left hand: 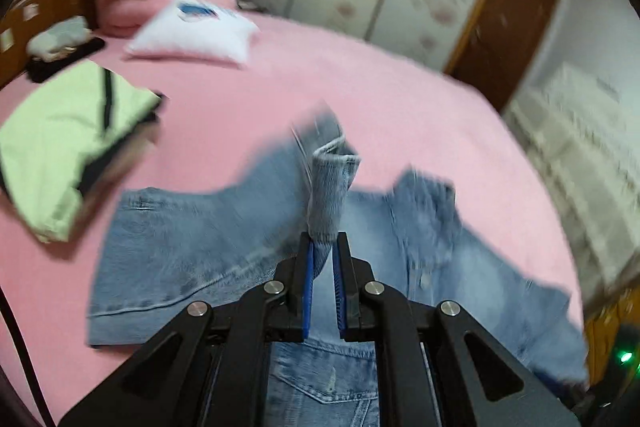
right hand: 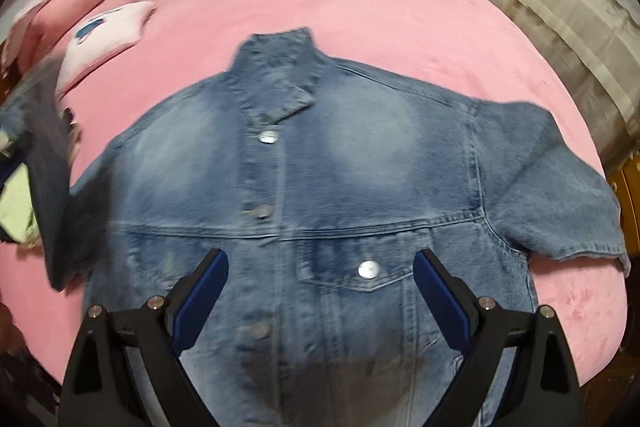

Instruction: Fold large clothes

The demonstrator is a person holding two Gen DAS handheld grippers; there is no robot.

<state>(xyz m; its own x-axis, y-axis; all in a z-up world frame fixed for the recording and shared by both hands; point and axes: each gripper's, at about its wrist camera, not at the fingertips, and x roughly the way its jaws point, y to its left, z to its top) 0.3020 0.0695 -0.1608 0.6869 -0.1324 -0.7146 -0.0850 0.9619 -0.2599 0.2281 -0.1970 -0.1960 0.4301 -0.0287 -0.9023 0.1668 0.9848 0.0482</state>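
Your left gripper (left hand: 324, 241) is clamped on the denim jacket's (right hand: 320, 187) sleeve cuff (left hand: 330, 187), lifted for the 1st fold. Your right gripper (right hand: 320, 291) hangs with jaws apart; next, lay that sleeve across the chest.

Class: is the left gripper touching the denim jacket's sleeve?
Touching. The left wrist view shows the left gripper with its jaws closed on the sleeve of the denim jacket.

Faded blue denim jacket (right hand: 320, 195) lying front up just beyond the open right gripper (right hand: 320, 291), buttoned, collar far, short sleeve spread right, other sleeve (left hand: 328, 195) lifted upright, its folded end pinched in the left gripper (left hand: 324, 247)
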